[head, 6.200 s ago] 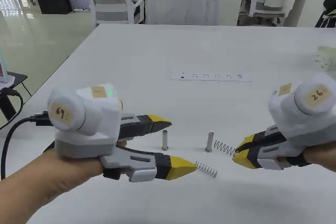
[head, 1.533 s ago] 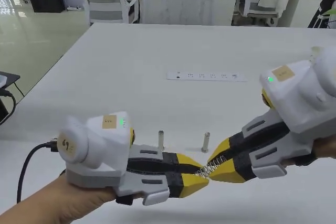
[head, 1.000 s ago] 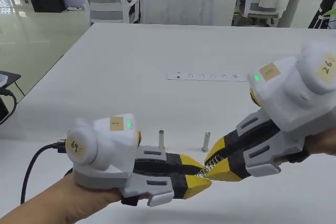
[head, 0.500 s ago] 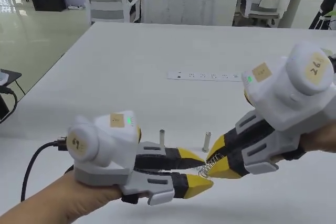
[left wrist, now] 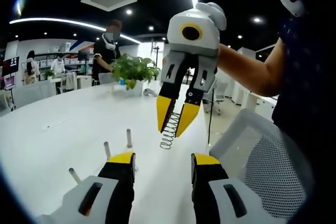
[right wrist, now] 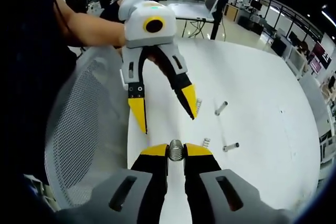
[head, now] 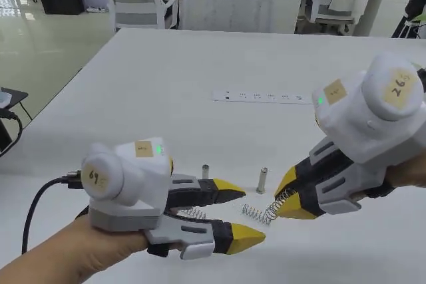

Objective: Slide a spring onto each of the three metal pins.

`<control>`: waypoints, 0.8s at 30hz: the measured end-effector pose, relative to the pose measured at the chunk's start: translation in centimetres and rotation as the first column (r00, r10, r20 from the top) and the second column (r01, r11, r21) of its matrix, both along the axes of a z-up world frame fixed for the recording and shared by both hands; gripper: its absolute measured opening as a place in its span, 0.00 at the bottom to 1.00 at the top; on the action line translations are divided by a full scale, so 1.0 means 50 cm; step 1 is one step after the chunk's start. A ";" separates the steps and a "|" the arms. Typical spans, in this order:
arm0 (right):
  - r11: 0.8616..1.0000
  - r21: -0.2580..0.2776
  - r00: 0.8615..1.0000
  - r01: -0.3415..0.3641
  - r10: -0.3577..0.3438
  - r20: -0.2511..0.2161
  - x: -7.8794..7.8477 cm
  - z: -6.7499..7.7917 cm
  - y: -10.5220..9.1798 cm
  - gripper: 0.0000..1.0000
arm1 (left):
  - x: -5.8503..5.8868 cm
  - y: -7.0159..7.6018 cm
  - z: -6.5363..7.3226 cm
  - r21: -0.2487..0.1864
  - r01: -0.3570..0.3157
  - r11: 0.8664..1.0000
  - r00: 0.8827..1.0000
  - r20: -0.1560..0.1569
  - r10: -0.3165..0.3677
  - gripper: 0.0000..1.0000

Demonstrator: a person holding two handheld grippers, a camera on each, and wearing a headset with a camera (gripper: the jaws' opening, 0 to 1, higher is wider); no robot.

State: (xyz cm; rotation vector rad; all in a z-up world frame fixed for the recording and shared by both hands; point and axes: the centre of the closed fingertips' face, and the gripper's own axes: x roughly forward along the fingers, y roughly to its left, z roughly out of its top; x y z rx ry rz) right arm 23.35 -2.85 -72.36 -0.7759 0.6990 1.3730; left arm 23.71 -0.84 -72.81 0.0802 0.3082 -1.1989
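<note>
— Where is the thin silver wire coil spring (left wrist: 169,132)?

— One end is pinched between the yellow tips of the right gripper (head: 285,205), whose jaws are closed down to the width of the coil. The rest of the spring hangs free from the tips toward the white tabletop (head: 200,84); whether its loose end touches the surface cannot be told.

— And the short grey metal pins?

— In the left gripper view three stand upright in a row: pin one (left wrist: 128,138), pin two (left wrist: 106,150), pin three (left wrist: 74,176), all bare. The held spring is near them but not over any.

— The other tool?

— The left gripper (left wrist: 164,157) has its jaws spread wide and holds nothing; its tips face the right gripper's. A second small silver coil (head: 193,213) lies on the table under its jaws.

— Further out?

— A white power strip (head: 261,97) lies flat mid-table, well beyond the pins.
</note>
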 end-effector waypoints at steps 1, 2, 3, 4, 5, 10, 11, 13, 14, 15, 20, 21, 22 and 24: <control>1.000 -0.002 1.000 0.003 -0.003 0.002 0.002 0.000 -0.002 0.08 | 0.003 0.003 -0.001 0.003 -0.009 1.000 1.000 -0.002 0.009 0.41; 1.000 -0.006 1.000 0.006 -0.006 0.003 0.003 -0.001 -0.004 0.08 | 0.003 0.005 -0.001 0.003 -0.012 1.000 1.000 -0.002 0.012 0.43; 1.000 -0.007 1.000 0.008 -0.008 0.004 0.004 -0.001 -0.005 0.08 | 0.004 0.007 0.000 0.003 -0.015 1.000 1.000 -0.003 0.015 0.43; 1.000 -0.010 1.000 0.011 -0.011 0.006 0.005 -0.001 -0.008 0.08 | 0.004 0.012 0.003 0.001 -0.020 1.000 1.000 -0.003 0.020 0.44; 1.000 -0.013 1.000 0.012 -0.012 0.006 0.006 -0.001 -0.010 0.08 | 0.005 0.016 0.006 0.000 -0.025 1.000 1.000 -0.002 0.025 0.45; 0.999 -0.017 1.000 0.028 -0.028 0.010 0.014 0.003 -0.021 0.08 | 0.015 0.042 0.021 0.005 -0.050 0.999 0.999 0.003 0.050 0.48; 0.999 -0.018 0.999 0.031 -0.031 0.012 0.015 0.004 -0.023 0.08 | 0.017 0.047 0.023 0.005 -0.056 0.998 0.998 0.005 0.056 0.48; 0.999 -0.019 0.999 0.037 -0.037 0.016 0.018 0.006 -0.026 0.08 | 0.022 0.061 0.027 0.005 -0.074 0.997 0.997 0.008 0.073 0.48; 0.999 -0.018 0.999 0.040 -0.040 0.016 0.019 0.006 -0.026 0.08 | 0.025 0.069 0.027 0.007 -0.085 0.996 0.996 0.009 0.085 0.48; 0.999 -0.018 0.999 0.043 -0.043 0.017 0.020 0.007 -0.028 0.08 | 0.025 0.074 0.027 0.009 -0.090 0.996 0.996 0.009 0.090 0.49; 0.998 -0.022 0.998 0.057 -0.057 0.020 0.028 0.007 -0.037 0.08 | 0.026 0.103 0.028 0.011 -0.126 0.992 0.992 0.010 0.126 0.50; 0.998 -0.024 0.998 0.060 -0.060 0.021 0.030 0.007 -0.039 0.08 | 0.027 0.110 0.028 0.010 -0.138 0.990 0.990 0.011 0.137 0.50; 0.997 -0.029 0.998 0.066 -0.065 0.022 0.033 0.005 -0.042 0.08 | 0.028 0.114 0.029 0.008 -0.144 0.989 0.989 0.011 0.144 0.51; 0.997 -0.037 0.997 0.072 -0.072 0.025 0.037 0.004 -0.048 0.08 | 0.030 0.125 0.031 -0.001 -0.160 0.987 0.987 0.010 0.160 0.51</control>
